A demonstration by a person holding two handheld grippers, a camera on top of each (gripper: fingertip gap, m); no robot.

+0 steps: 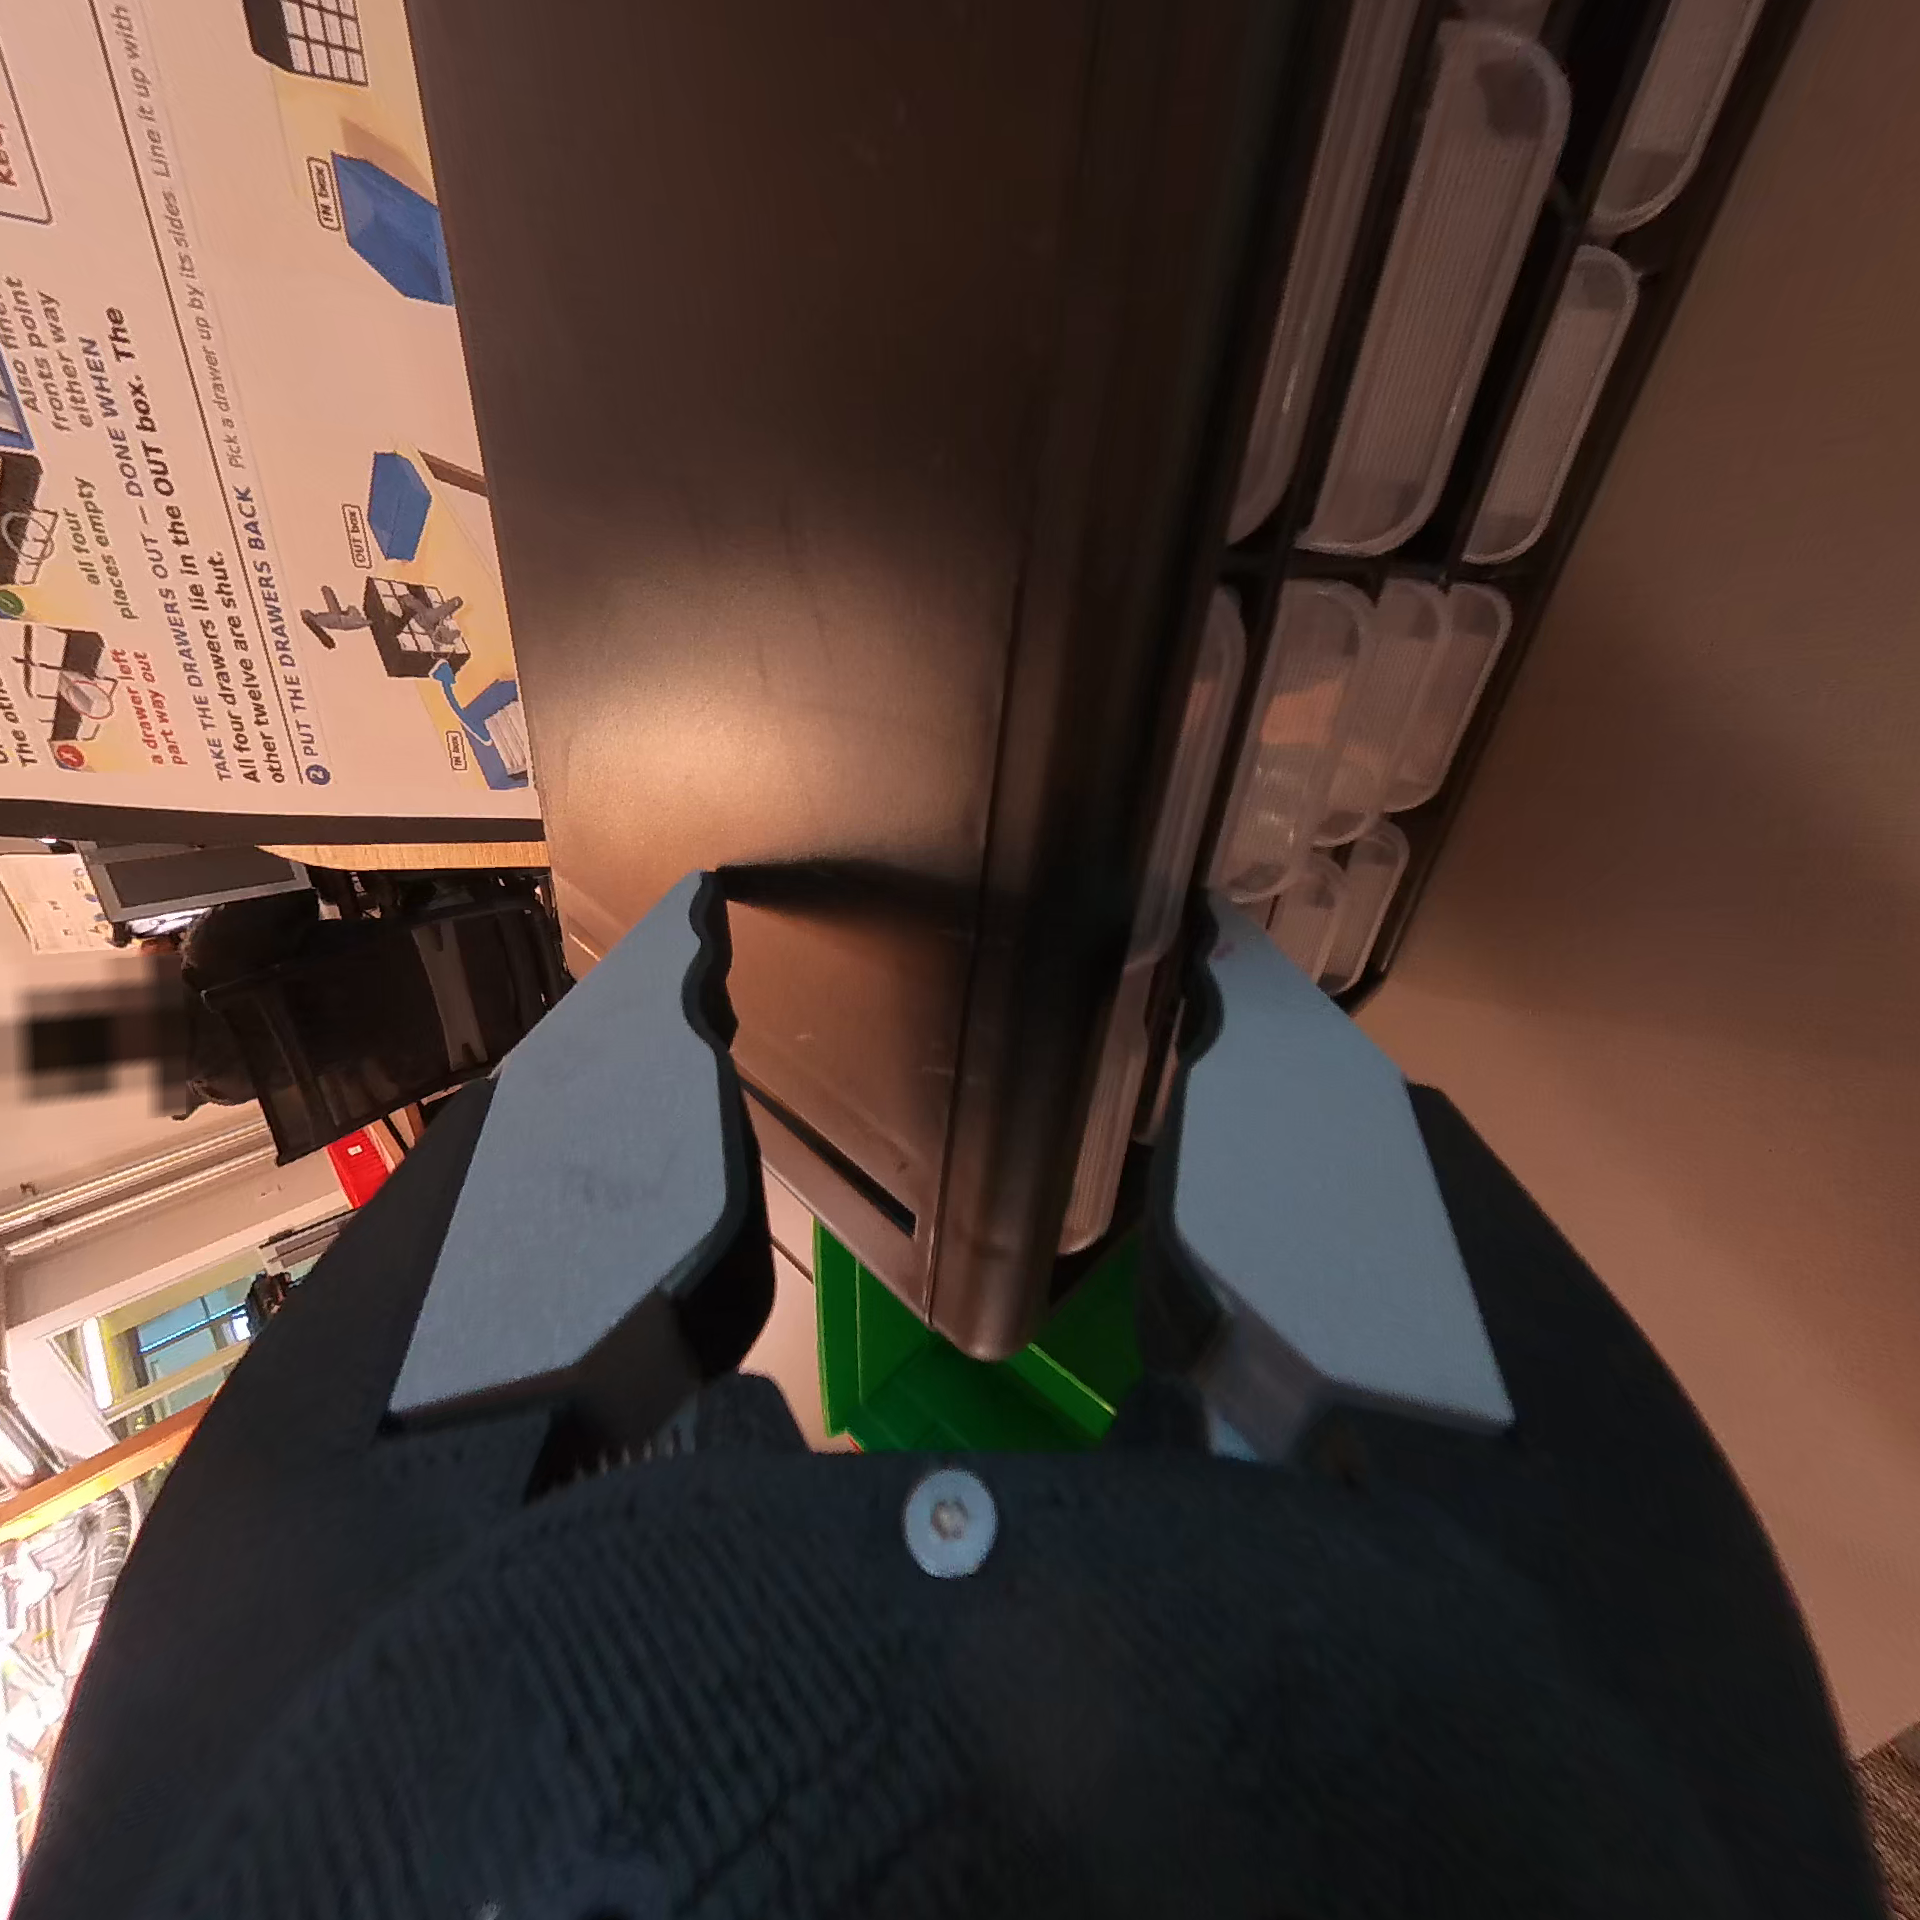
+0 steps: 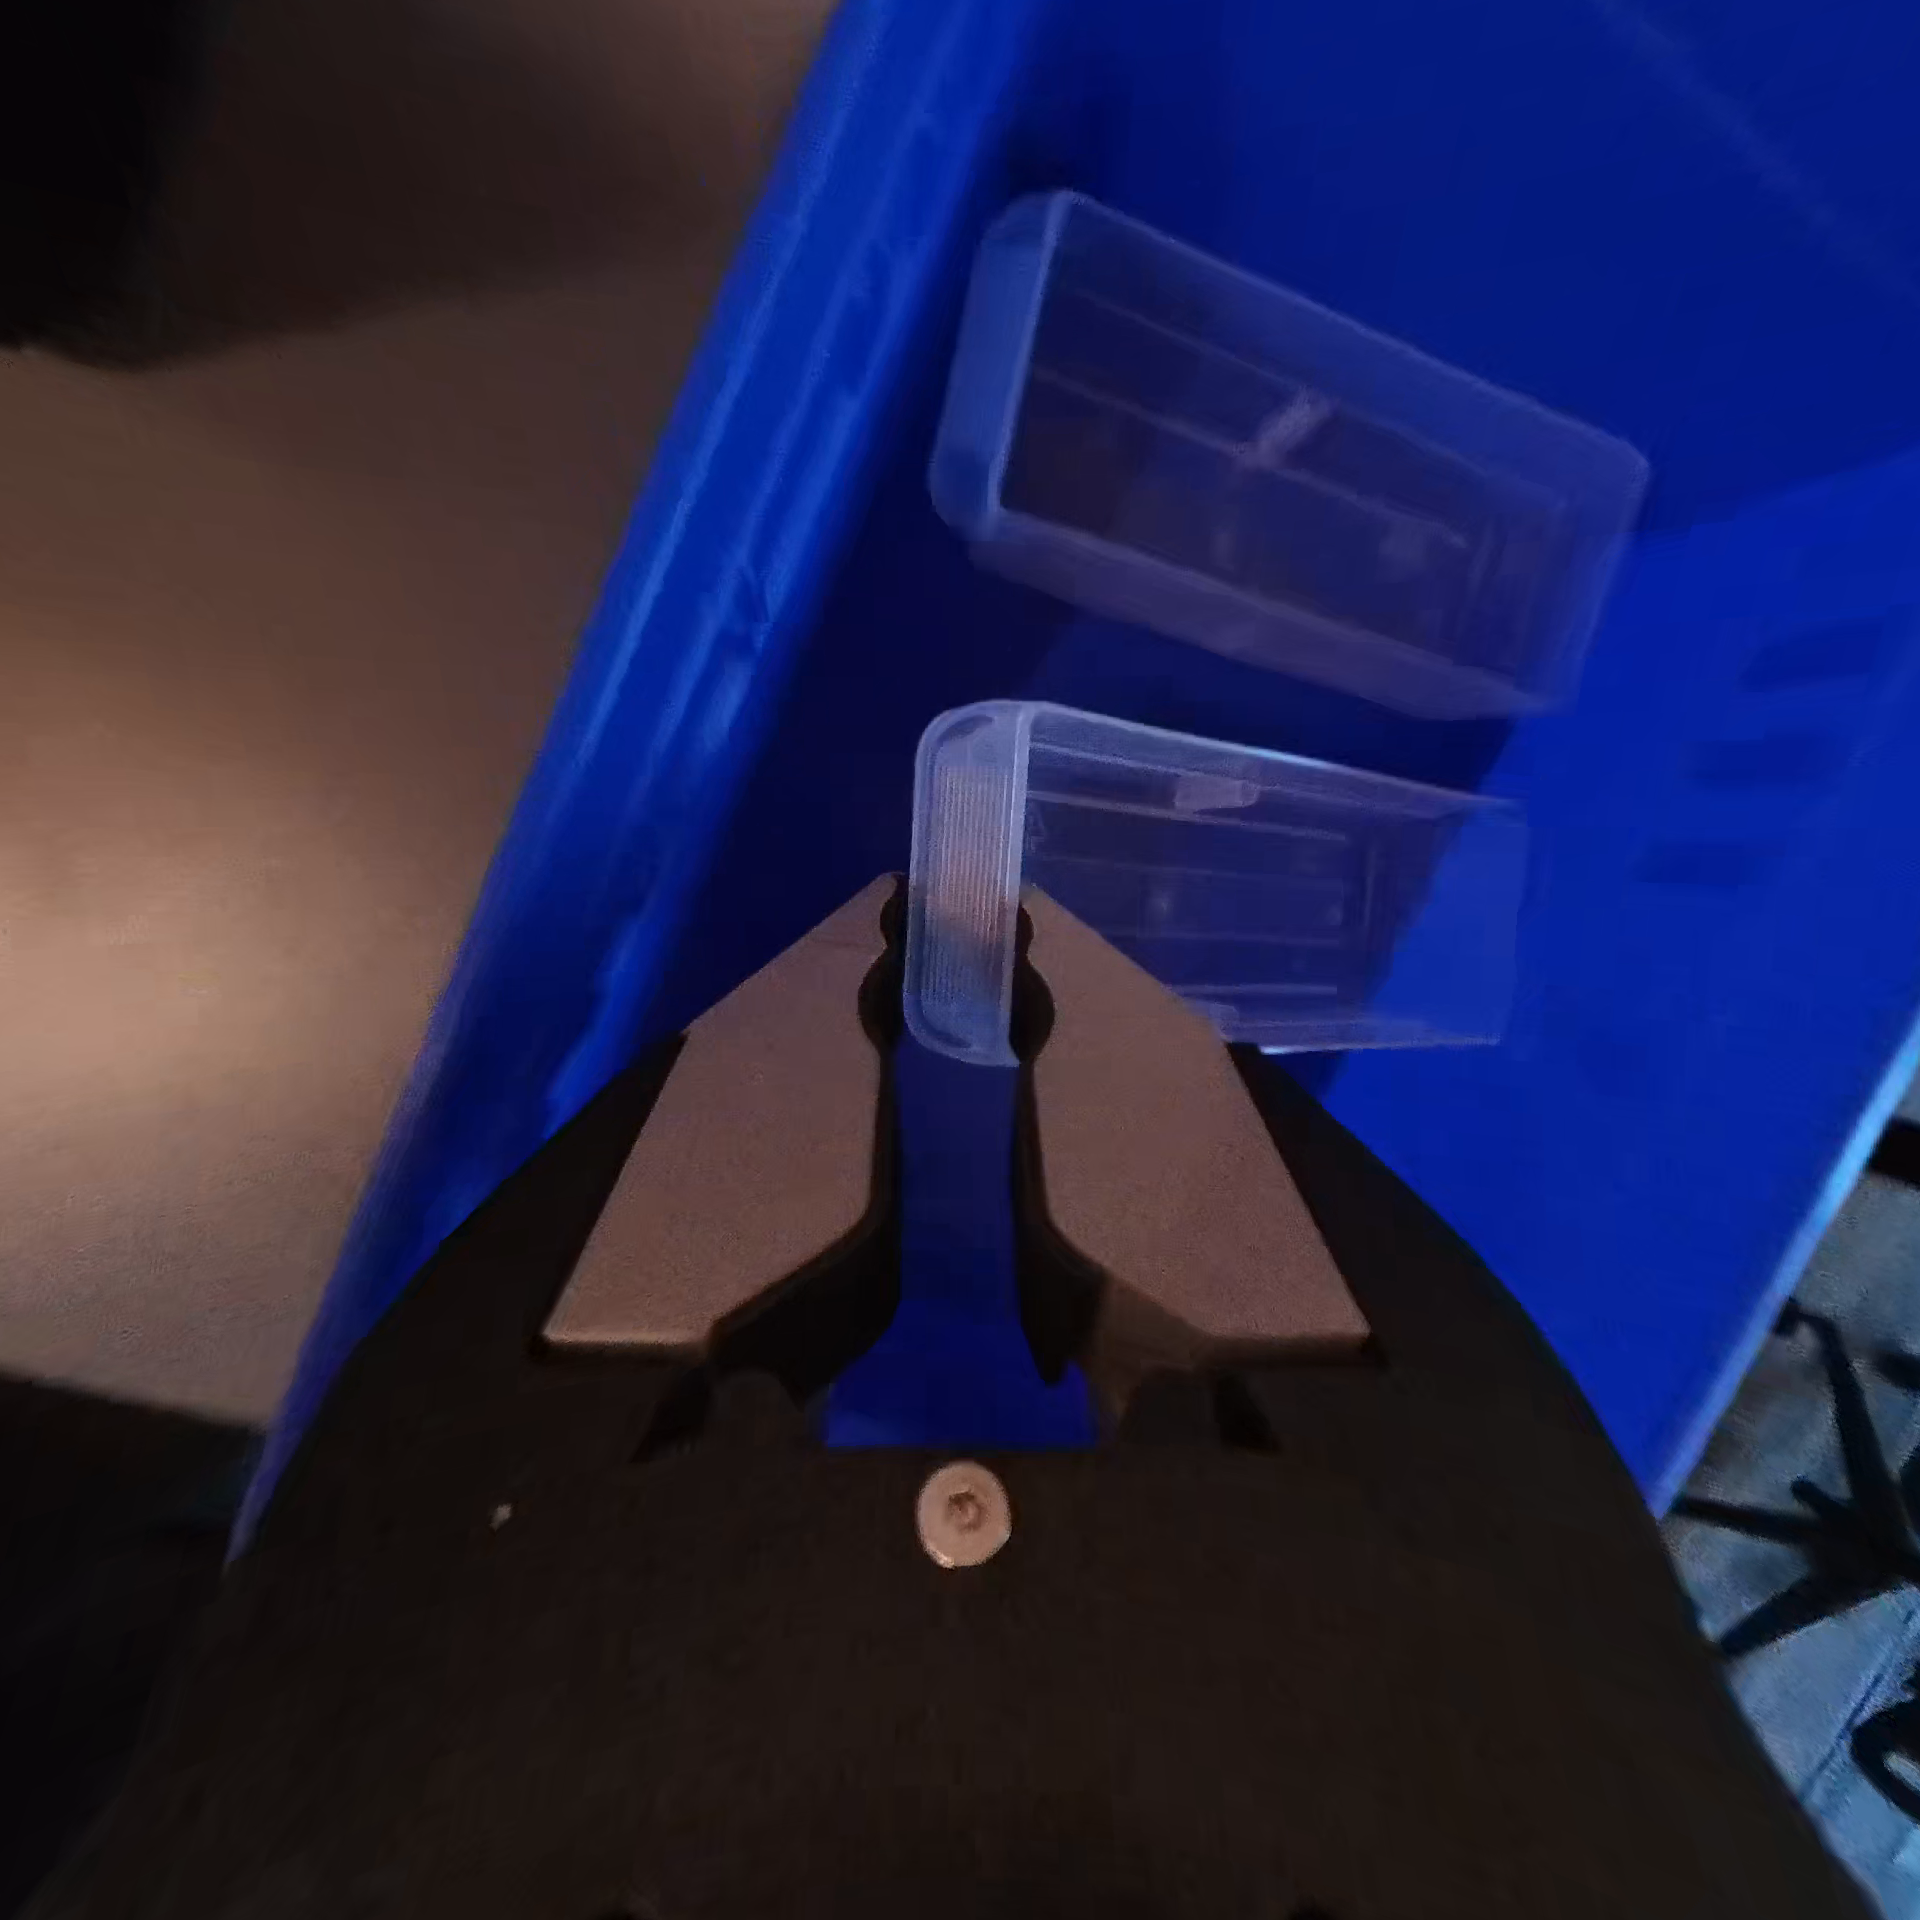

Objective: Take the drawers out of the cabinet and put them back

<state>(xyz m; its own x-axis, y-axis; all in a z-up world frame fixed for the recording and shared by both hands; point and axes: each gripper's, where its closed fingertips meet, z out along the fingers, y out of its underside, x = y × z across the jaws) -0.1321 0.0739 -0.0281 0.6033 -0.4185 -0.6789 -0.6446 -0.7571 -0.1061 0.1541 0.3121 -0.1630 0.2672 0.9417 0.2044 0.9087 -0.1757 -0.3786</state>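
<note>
Tabletop [image 1: 1714, 831] was plain beige-brown, smooth, lit by soft glare patches. Printed instruction sheet [image 1: 208, 416] stood behind, at upper left in left wrist view. Beyond it: black office chair [image 1: 384, 1029], red box [image 1: 358, 1164] near chair base, window glazing [image 1: 156, 1340] at far left. Grey speckled carpet [image 2: 1818, 1558] was visible at lower right in right wrist view.

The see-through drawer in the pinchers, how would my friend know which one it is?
Look in the big blue plastic box. Two clear plastic drawers are there. Yours is the nearer clear plastic drawer, whose ridged front the right hand-held gripper pinches; the other clear drawer sits farther in, and nothing holds it.
</note>
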